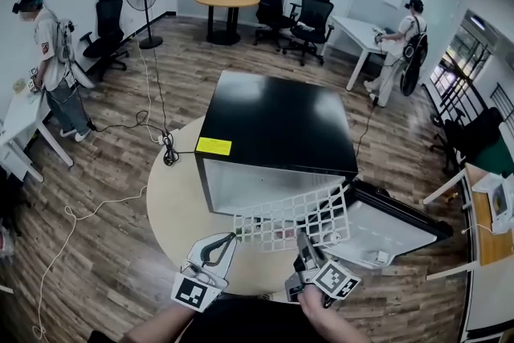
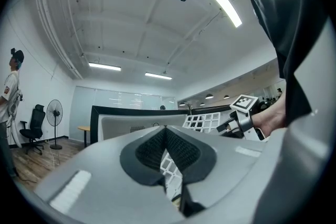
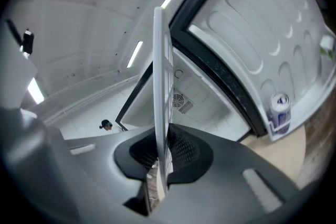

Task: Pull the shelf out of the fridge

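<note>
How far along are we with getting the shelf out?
Done: the fridge door is open and the white wire shelf sits mostly in front of the fridge opening. In hand: the left gripper and right gripper both clamp its near edge. Left: draw it fully clear.

We found no legible writing.
A yellow label [image 1: 214, 146] on the fridge [image 1: 277, 116] top carried print too small for us to read; the can [image 3: 280, 107] in the door [image 3: 262, 50] had a blurred label; the cube markers [image 1: 336, 279] showed only patterns.
</note>
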Demonstrator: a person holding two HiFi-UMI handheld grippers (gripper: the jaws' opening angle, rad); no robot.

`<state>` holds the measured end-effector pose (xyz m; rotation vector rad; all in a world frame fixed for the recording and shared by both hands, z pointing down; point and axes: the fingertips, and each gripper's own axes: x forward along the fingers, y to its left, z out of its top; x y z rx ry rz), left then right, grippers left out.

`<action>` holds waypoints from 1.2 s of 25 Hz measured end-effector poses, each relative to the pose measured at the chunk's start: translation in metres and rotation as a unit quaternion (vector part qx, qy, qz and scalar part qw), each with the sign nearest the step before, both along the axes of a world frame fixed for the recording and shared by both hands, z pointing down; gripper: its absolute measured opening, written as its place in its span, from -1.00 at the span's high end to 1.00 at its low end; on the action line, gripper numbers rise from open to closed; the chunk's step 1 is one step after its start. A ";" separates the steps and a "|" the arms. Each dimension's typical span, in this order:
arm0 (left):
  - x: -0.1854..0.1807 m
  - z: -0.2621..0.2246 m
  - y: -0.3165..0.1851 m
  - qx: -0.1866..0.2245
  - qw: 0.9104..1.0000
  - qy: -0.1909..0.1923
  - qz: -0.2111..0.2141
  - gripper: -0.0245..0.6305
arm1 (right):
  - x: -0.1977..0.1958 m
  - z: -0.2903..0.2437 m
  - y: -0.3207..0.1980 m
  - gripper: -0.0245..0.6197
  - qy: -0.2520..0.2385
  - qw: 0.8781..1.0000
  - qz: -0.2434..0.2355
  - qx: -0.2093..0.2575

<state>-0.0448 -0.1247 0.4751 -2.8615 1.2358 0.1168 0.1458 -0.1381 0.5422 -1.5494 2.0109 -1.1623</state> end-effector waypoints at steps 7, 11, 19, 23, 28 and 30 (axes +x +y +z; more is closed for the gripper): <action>0.002 -0.002 -0.003 0.004 1.000 0.000 0.003 0.93 | 0.007 -0.018 0.003 0.83 0.190 0.979 -0.023 0.063; 0.005 -0.002 -0.004 0.007 1.000 0.000 0.006 0.93 | 0.013 -0.012 0.005 0.83 0.239 0.968 -0.022 0.071; 0.005 -0.003 -0.009 0.007 1.000 -0.002 0.006 0.93 | 0.012 -0.040 0.005 0.83 0.375 0.917 -0.024 0.135; 0.006 -0.002 -0.010 0.010 1.000 -0.003 0.006 0.93 | 0.018 -0.044 0.005 0.83 0.389 0.910 -0.012 0.145; 0.004 -0.001 -0.014 0.017 1.000 -0.007 0.003 0.93 | 0.028 -0.044 0.003 0.83 0.395 0.908 0.000 0.141; 0.002 0.002 -0.018 0.014 1.000 -0.010 -0.004 0.93 | 0.030 -0.043 0.003 0.83 0.398 0.906 0.003 0.142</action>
